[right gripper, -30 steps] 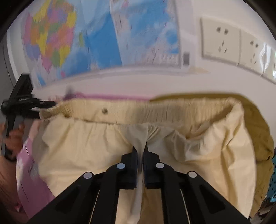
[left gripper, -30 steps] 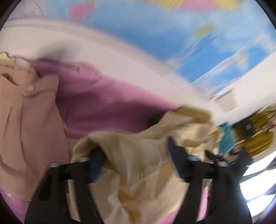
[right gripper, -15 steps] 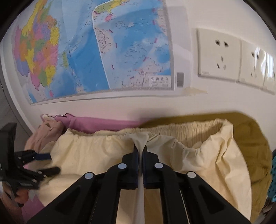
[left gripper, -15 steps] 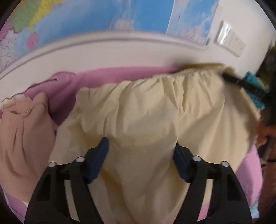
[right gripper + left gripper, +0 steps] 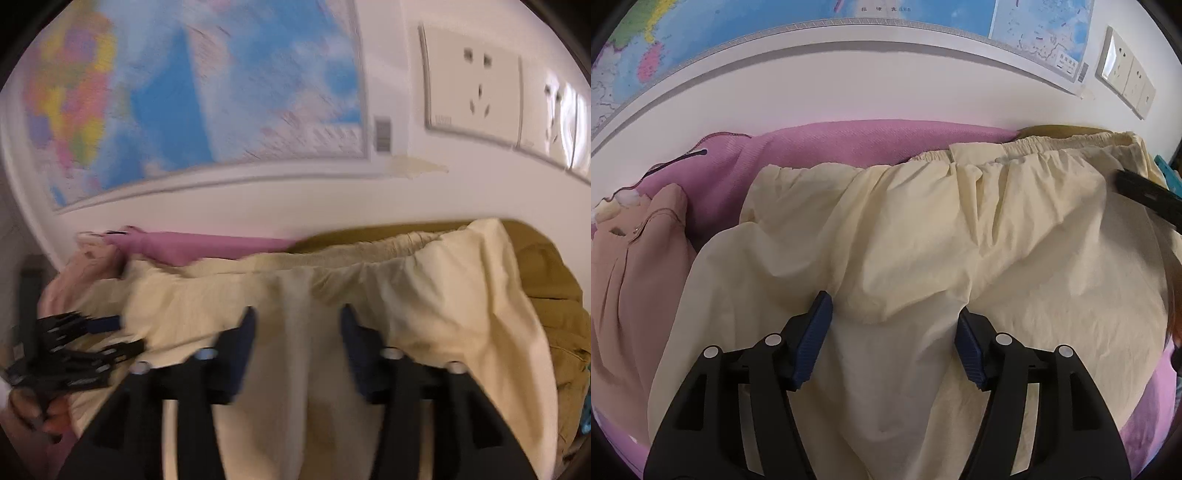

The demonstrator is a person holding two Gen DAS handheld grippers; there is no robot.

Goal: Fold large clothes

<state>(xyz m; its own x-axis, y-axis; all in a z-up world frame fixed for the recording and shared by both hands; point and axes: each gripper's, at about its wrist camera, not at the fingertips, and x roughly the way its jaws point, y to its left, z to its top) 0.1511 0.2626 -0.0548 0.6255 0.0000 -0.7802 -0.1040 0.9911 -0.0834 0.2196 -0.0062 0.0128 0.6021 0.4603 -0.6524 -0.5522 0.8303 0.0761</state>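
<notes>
Cream trousers (image 5: 923, 221) with an elastic waistband lie spread on the pink cloth (image 5: 849, 144), waistband toward the wall. My left gripper (image 5: 892, 321) hovers low over the left half, jaws apart, a soft hump of cream fabric between the blue pads but not pinched. In the right wrist view the trousers (image 5: 424, 295) fill the middle. My right gripper (image 5: 297, 325) is blurred and its jaws are opening, with a loose central strip of cloth between them. The left gripper (image 5: 127, 334) shows at the left edge there, held by a hand (image 5: 33, 410).
A peach garment (image 5: 631, 277) lies bunched at the left and a mustard garment (image 5: 546, 288) lies under the trousers at the right. The wall stands close behind, with a map (image 5: 775, 14) and white sockets (image 5: 476, 81).
My right gripper's jaws have parted and let go of the fold of the trousers they pinched. My left gripper has swung down and levelled over the trousers, which now lie spread out.
</notes>
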